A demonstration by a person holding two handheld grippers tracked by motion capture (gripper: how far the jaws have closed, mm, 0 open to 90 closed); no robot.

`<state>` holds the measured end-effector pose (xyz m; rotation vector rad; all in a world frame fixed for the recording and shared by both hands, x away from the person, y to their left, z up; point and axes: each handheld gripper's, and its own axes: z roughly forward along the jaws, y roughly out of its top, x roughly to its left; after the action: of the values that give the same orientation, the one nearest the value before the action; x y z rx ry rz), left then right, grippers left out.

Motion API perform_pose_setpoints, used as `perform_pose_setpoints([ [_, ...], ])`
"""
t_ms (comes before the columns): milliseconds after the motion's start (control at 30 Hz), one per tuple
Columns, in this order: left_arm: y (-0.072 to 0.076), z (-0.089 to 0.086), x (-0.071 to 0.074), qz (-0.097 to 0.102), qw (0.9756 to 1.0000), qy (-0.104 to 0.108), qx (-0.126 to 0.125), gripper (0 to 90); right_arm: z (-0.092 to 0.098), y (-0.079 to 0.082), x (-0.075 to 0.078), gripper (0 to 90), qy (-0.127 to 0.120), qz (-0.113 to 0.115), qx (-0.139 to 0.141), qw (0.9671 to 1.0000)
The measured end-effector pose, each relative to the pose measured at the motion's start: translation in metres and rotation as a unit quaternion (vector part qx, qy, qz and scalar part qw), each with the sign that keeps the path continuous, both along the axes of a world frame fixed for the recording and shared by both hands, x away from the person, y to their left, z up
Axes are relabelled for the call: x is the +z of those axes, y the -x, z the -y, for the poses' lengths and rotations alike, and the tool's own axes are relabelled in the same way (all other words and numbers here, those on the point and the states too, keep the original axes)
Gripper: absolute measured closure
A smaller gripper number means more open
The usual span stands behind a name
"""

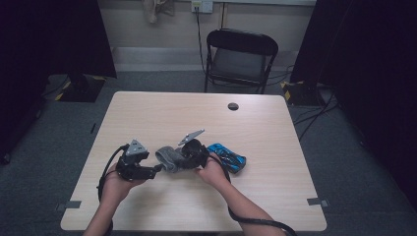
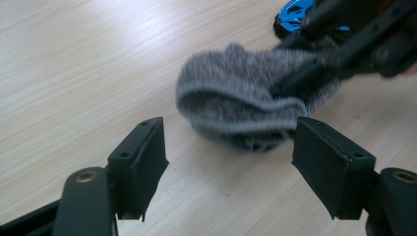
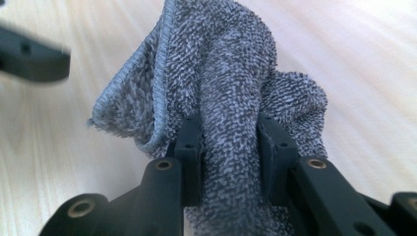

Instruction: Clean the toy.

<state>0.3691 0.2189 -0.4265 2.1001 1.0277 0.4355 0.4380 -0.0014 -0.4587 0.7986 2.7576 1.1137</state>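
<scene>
A grey terry cloth (image 1: 167,158) hangs bunched just above the wooden table (image 1: 162,110), between the two hands. My right gripper (image 1: 181,162) is shut on the cloth (image 3: 223,98), whose folds are squeezed between the two pads. My left gripper (image 1: 158,168) stands open to the left of it, pointing right at the cloth (image 2: 236,110). The cloth's looped edge lies just beyond its spread fingertips (image 2: 145,160), apart from them. In the left gripper view the right gripper's black fingers (image 2: 324,54) clamp the cloth from the upper right.
A blue toy car (image 1: 227,158) lies on the table just right of the right hand, its nose (image 2: 294,11) visible behind the cloth. A round cable hole (image 1: 233,106) sits near the table's far edge. A black folding chair (image 1: 239,59) stands beyond the table.
</scene>
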Motion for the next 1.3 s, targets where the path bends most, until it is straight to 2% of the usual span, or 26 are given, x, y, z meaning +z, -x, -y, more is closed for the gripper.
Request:
perform_pose_setpoints([
  [100,0.000,-0.001,0.001,0.002,1.0000,0.007,0.001,28.3,-0.004,0.005,-0.006,64.6,0.004,-0.001,0.010,0.9999],
  [167,0.000,-0.002,0.000,0.001,1.0000,0.007,0.003,28.3,-0.005,0.006,-0.010,60.0,0.006,-0.007,0.013,0.9999],
  [267,-0.002,-0.002,0.000,0.000,1.0000,0.004,0.000,28.3,-0.004,0.006,-0.011,46.0,0.001,-0.008,0.014,0.9999],
  [333,-0.002,-0.001,-0.001,-0.002,1.0000,0.007,0.002,28.3,-0.002,0.006,-0.009,42.8,-0.002,-0.006,0.013,0.9999],
  [467,-0.002,0.003,-0.001,0.001,1.0000,0.004,-0.004,28.3,0.006,0.007,-0.002,30.7,-0.009,0.006,0.014,0.9998],
  [600,-0.003,0.007,-0.002,-0.001,0.9999,0.003,-0.010,28.4,0.019,0.007,0.010,22.6,-0.012,0.017,0.010,0.9997],
  [700,-0.003,0.010,-0.004,-0.003,0.9999,0.001,-0.011,28.7,0.037,0.004,0.016,20.9,-0.015,0.029,-0.009,0.9994],
  [800,-0.003,0.012,-0.005,-0.006,0.9999,-0.003,-0.013,28.7,0.062,-0.004,0.019,18.8,-0.009,0.025,-0.042,0.9988],
  [967,-0.004,0.015,-0.005,-0.005,0.9998,-0.004,-0.020,28.7,0.096,-0.014,0.015,15.5,0.017,0.031,-0.079,0.9962],
  [1067,-0.005,0.017,-0.007,-0.007,0.9998,-0.005,-0.020,28.7,0.114,-0.021,0.009,14.8,0.025,0.034,-0.102,0.9939],
  [1167,-0.005,0.018,-0.007,-0.007,0.9997,-0.008,-0.021,28.7,0.125,-0.027,0.002,14.4,0.023,0.023,-0.121,0.9921],
  [1300,-0.006,0.017,-0.007,-0.008,0.9997,-0.005,-0.023,28.8,0.127,-0.029,-0.008,14.4,0.031,0.015,-0.117,0.9925],
])
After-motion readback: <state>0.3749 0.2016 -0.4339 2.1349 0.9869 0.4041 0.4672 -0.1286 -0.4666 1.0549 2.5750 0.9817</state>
